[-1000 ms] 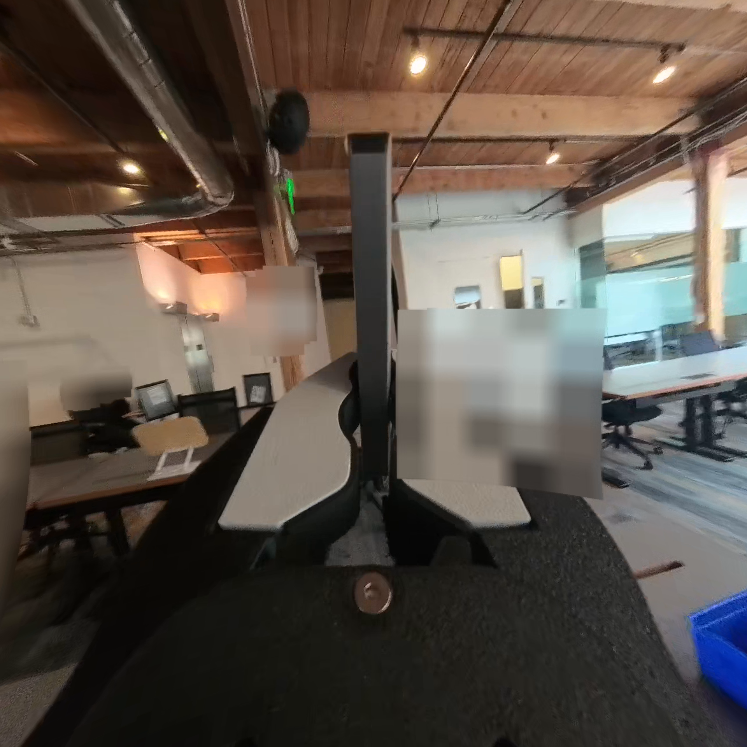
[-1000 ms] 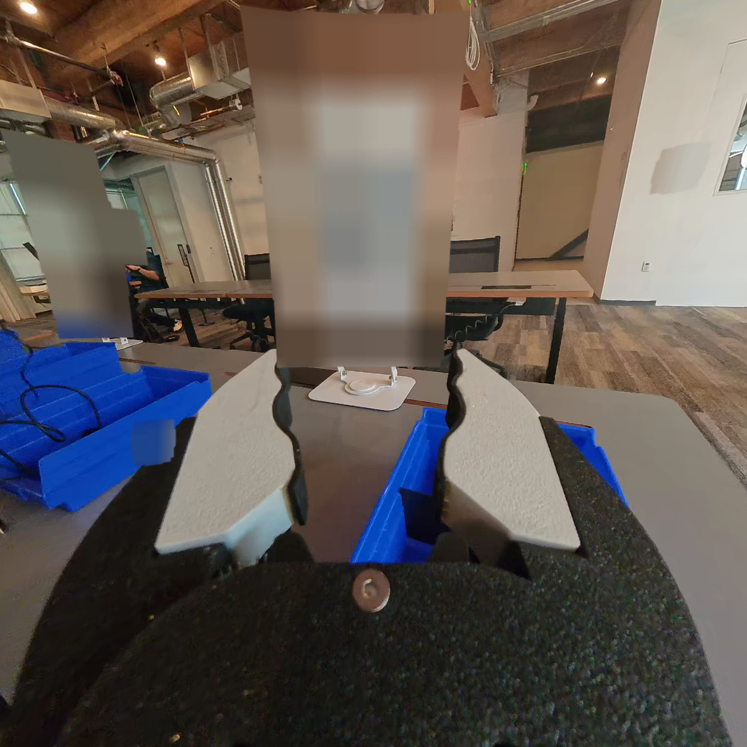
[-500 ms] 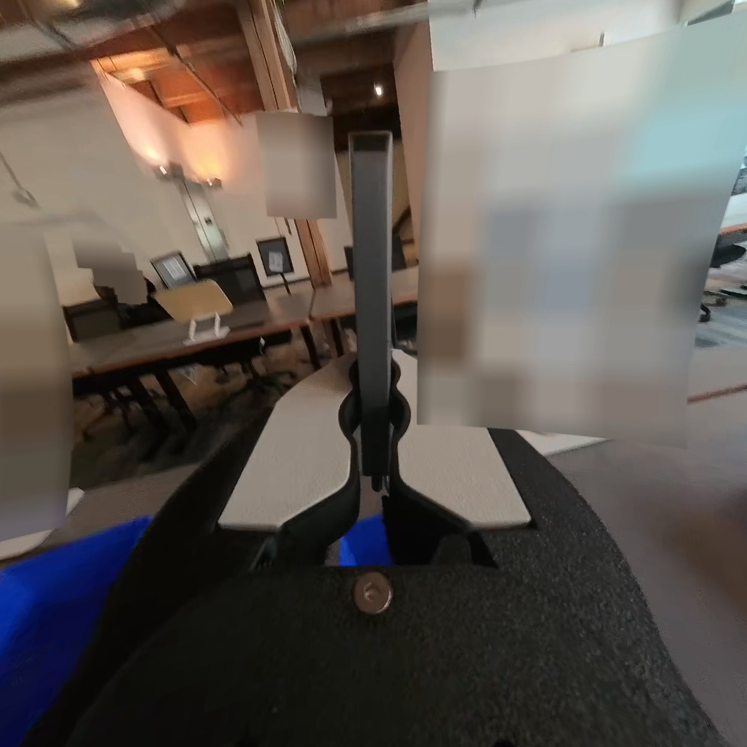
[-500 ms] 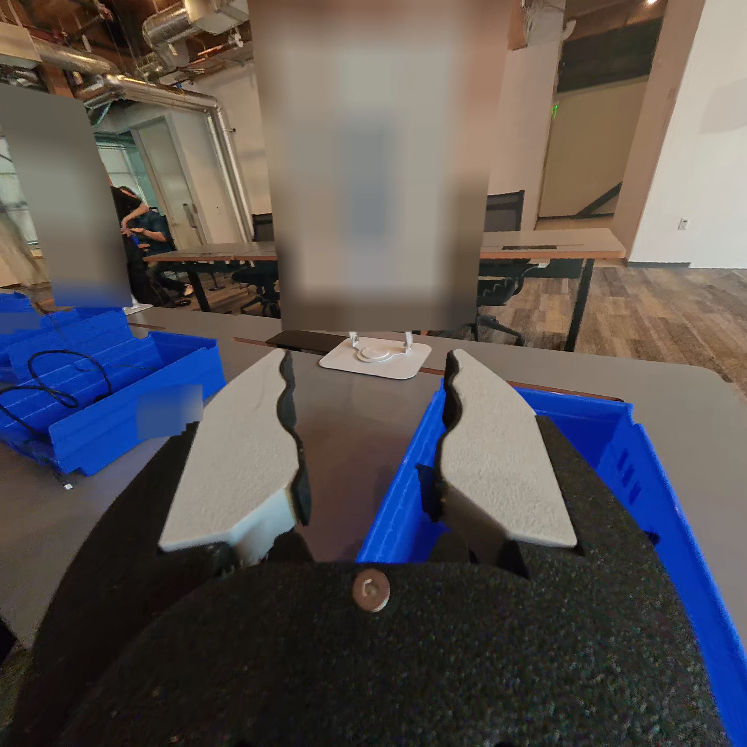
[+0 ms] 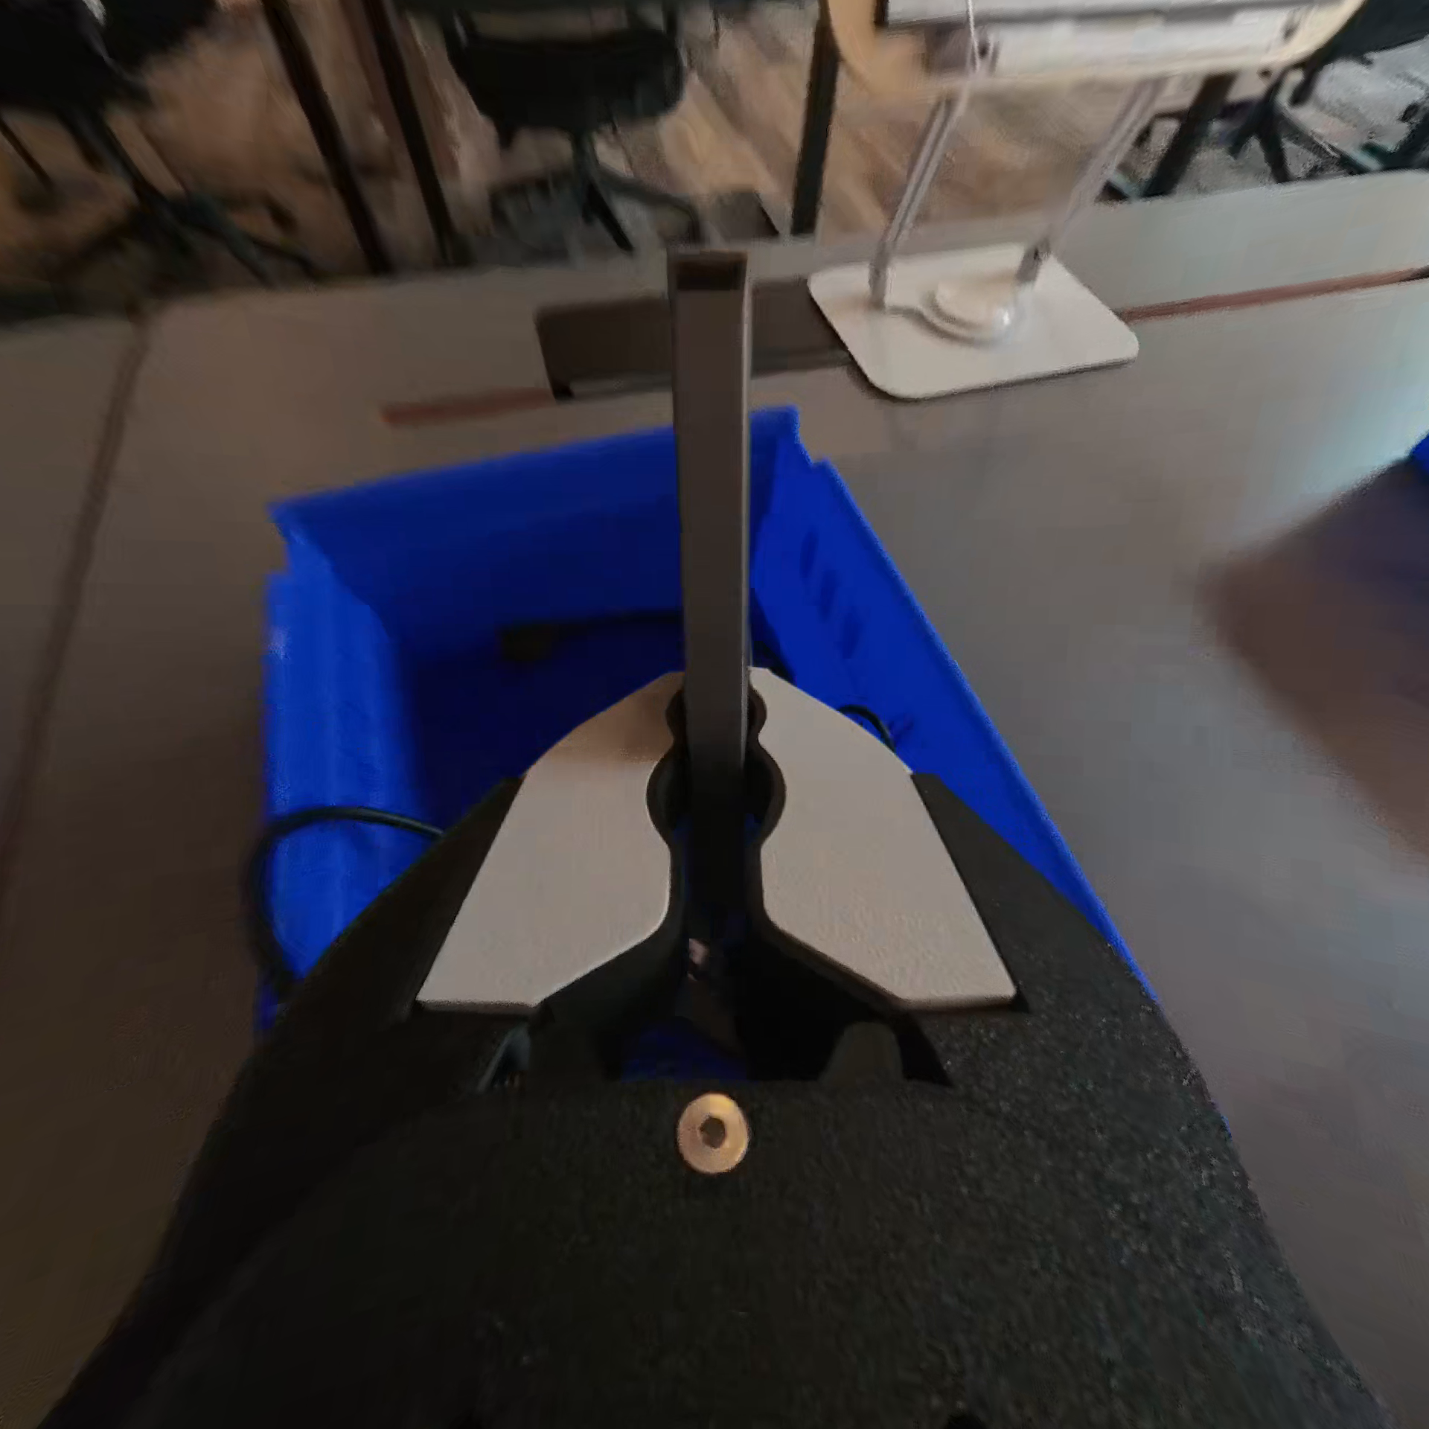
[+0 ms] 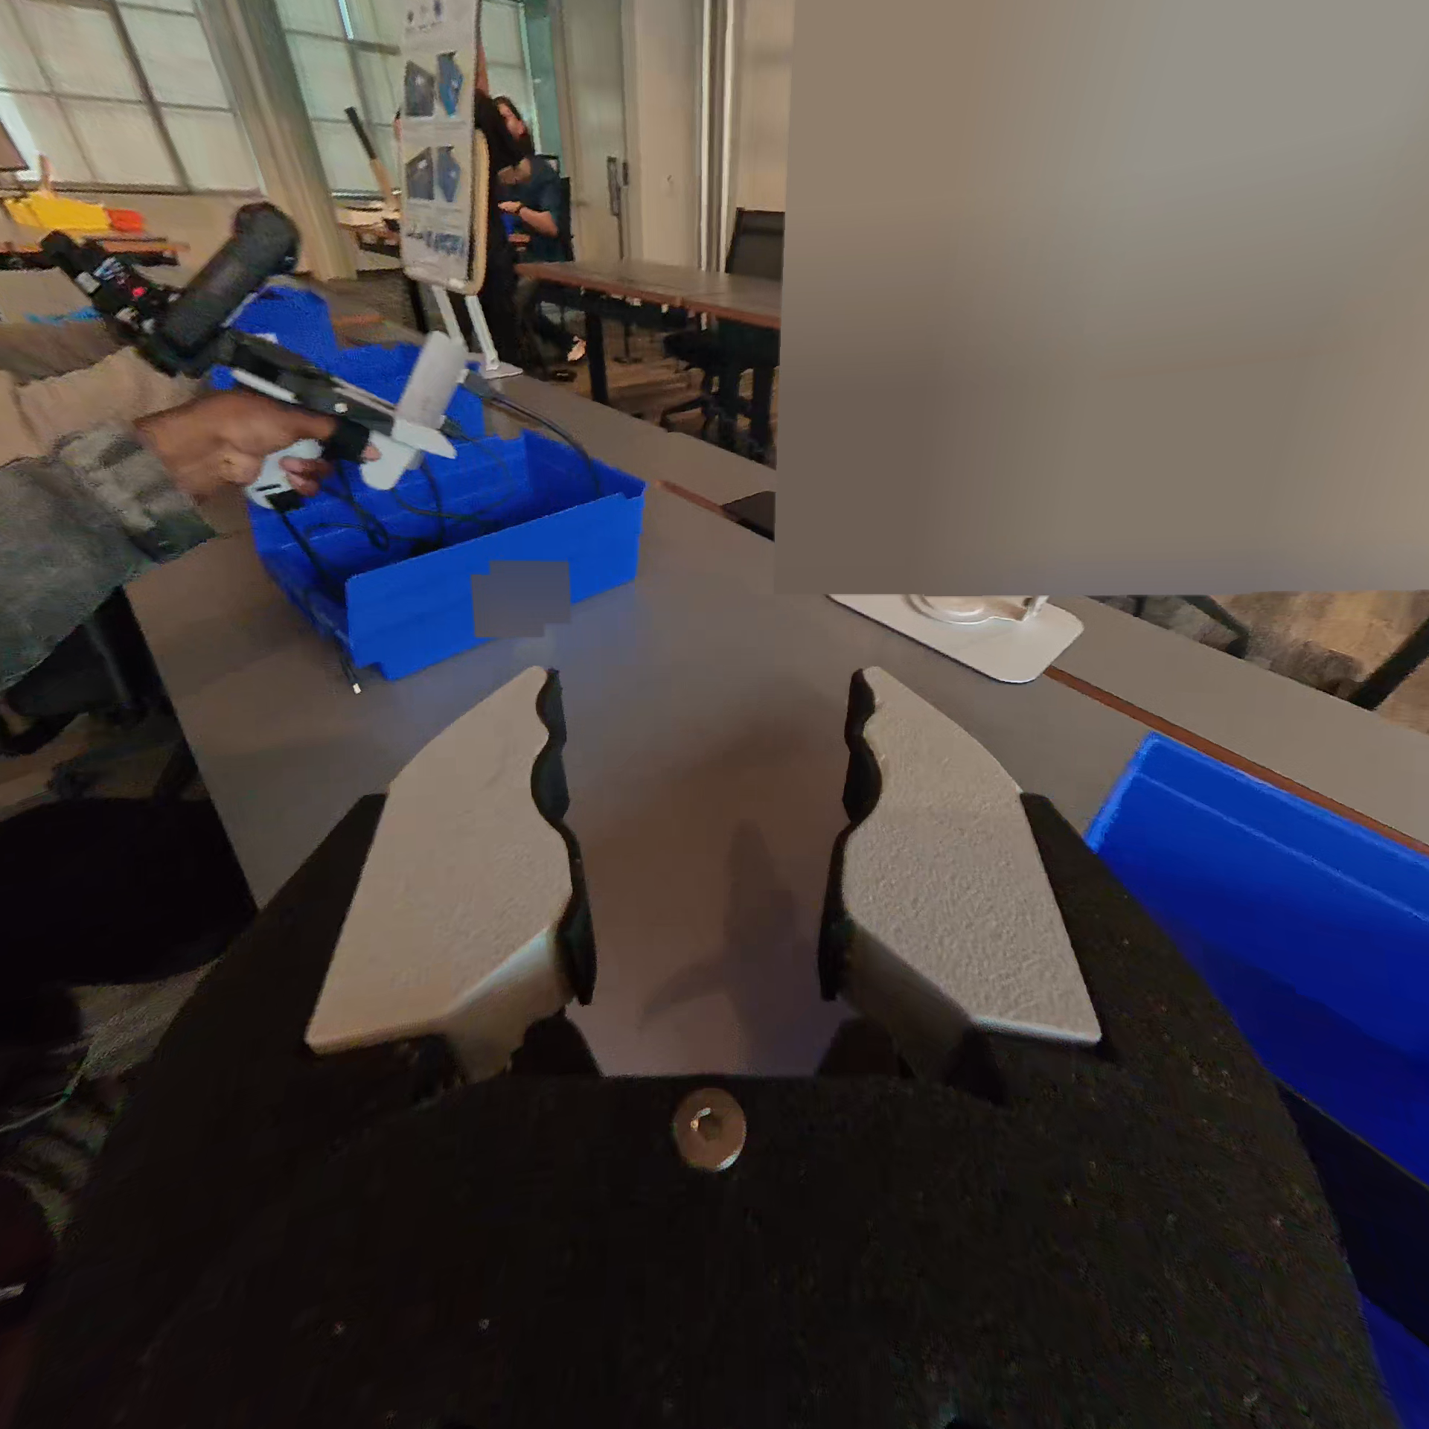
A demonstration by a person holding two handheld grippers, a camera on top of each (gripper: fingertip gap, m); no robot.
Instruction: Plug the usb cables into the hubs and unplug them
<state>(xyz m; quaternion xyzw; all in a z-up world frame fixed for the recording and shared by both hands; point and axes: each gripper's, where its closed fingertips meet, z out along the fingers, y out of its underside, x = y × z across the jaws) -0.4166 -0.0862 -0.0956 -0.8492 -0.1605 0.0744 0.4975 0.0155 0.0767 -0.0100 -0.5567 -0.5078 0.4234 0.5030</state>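
Left wrist view has tipped down from ceiling to blue bin (image 5: 402,619), left claw (image 5: 715,700) still clamping the hub (image 5: 710,495); right claw (image 6: 700,688) wide open, empty

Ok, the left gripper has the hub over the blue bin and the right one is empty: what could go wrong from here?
1. The left gripper pinches the hub near one end, with most of it sticking out. Pushing a plug in may pivot it or make it slip.
2. A black cable loops inside the blue bin. Lowering the hub there could snag it.
3. The right gripper is open over the bare table, holding no cable.
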